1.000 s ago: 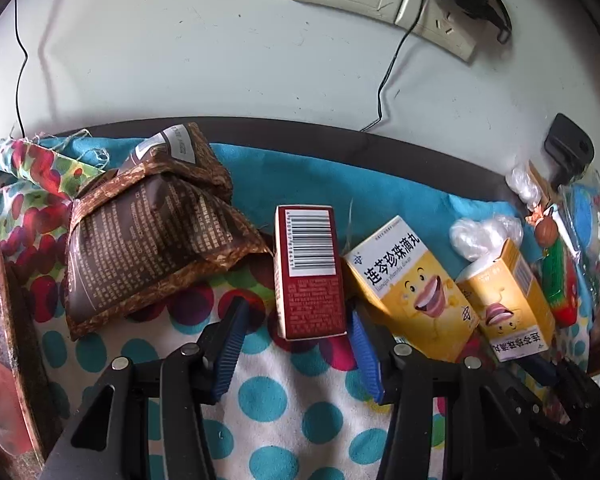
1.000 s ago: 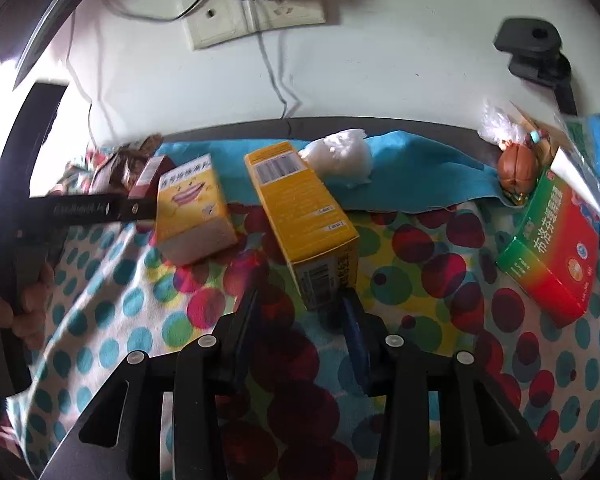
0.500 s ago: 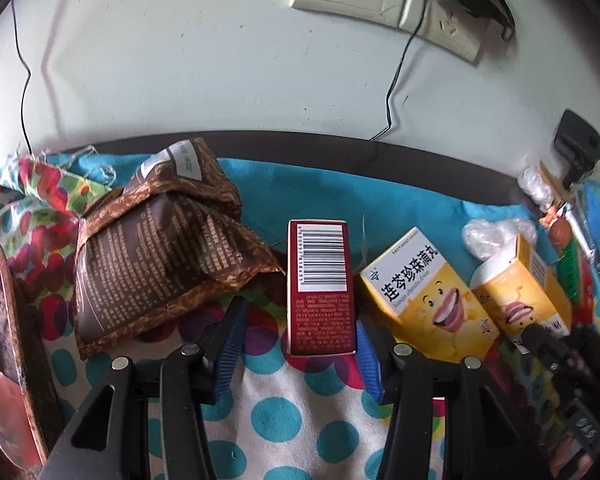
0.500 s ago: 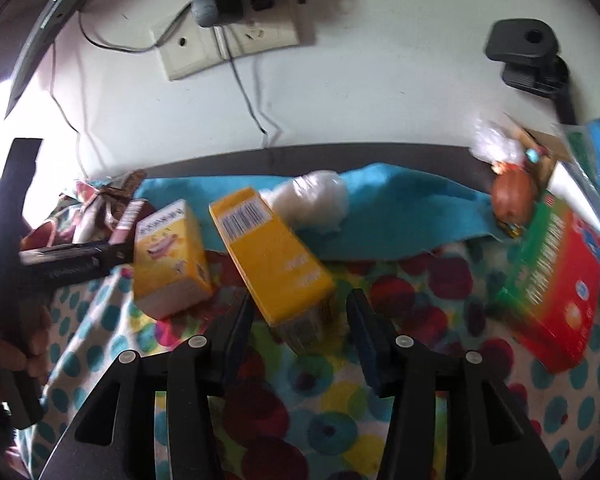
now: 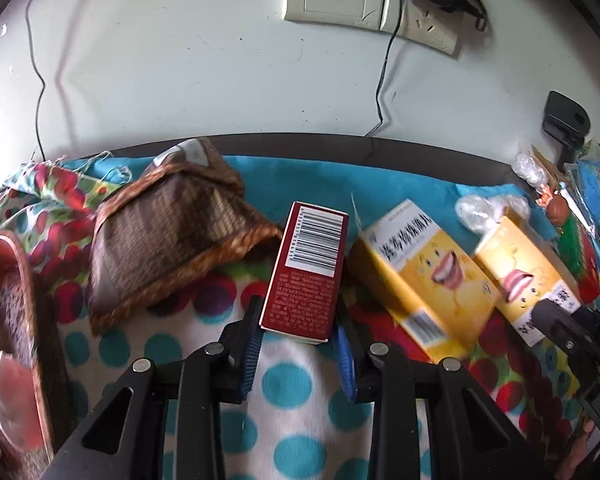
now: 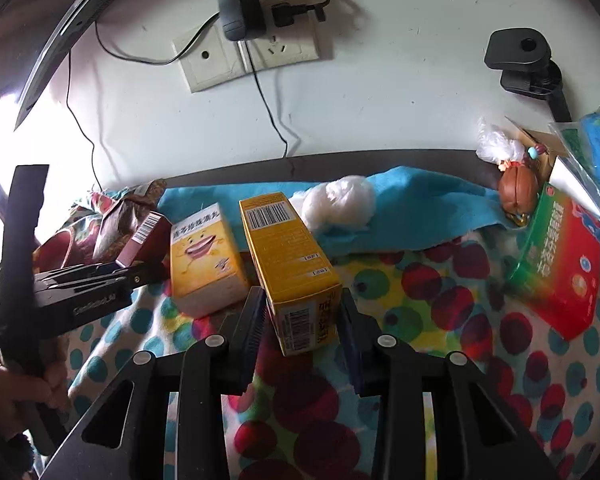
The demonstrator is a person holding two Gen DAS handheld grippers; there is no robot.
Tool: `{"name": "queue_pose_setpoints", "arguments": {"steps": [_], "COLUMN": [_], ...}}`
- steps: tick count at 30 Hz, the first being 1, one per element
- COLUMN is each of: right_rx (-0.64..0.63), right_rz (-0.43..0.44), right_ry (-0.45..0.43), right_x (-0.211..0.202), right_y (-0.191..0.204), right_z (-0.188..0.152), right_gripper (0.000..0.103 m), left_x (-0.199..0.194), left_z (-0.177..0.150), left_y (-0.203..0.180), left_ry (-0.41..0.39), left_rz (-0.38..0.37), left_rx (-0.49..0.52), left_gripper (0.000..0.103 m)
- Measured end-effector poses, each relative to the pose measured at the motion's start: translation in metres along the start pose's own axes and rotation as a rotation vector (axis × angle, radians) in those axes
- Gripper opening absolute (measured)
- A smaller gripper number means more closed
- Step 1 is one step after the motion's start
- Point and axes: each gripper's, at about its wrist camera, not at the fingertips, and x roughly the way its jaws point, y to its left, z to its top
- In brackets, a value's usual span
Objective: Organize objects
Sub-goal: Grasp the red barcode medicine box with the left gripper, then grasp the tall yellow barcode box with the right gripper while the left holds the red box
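Two yellow boxes (image 6: 204,260) (image 6: 290,268), one red box (image 5: 306,272) — left gripper (image 5: 298,344) clamps red, right gripper (image 6: 302,328) seemingly grips yellow; spotted cloth (image 6: 440,320), white wall (image 6: 380,100).

A barcode sits on the white label at the far end of the dark red cardboard box (image 5: 305,270); the fine white print below it is too small to read. The yellow carton with a laughing cartoon mouth (image 5: 422,276) carries blue Chinese characters on its top, blurred here; the earlier-looking clarity is lacking, so no reading is sure. The taller yellow-orange carton (image 6: 290,256) shows a barcode on its far end and another on its near face. The green and red flat box (image 6: 562,266) bears pale Chinese characters, blurred. The black handheld gripper body (image 6: 76,300) has pale lettering, illegible.
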Motion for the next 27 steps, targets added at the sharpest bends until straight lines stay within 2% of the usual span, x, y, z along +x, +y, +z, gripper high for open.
{"name": "queue_pose_setpoints", "arguments": {"steps": [5, 12, 15, 20, 27], "right_rx": [-0.018, -0.019, -0.042, -0.079, -0.132], "right_rz": [-0.019, -0.032, -0.051, -0.103, -0.129], "right_ry": [-0.001, 0.04, 0.048, 0.086, 0.121], "right_x": [-0.003, 0.003, 0.005, 0.011, 0.018], "right_y": [0.009, 0.011, 0.016, 0.024, 0.034], "right_z": [-0.004, -0.007, -0.007, -0.01, -0.014], "right_gripper": [0.034, 0.034, 0.034, 0.032, 0.032], "left_x": [-0.016, -0.048, -0.053, -0.051, -0.051], "left_z": [-0.019, -0.05, -0.063, -0.074, -0.076], "left_y": [-0.005, -0.003, -0.007, 0.005, 0.008], "left_ry": [-0.007, -0.022, -0.044, -0.032, -0.051], "left_rz": [0.034, 0.056, 0.107, 0.071, 0.058], "left_rx": [0.037, 0.017, 0.048, -0.014, -0.025], "left_gripper": [0.033, 0.033, 0.033, 0.032, 0.032]}}
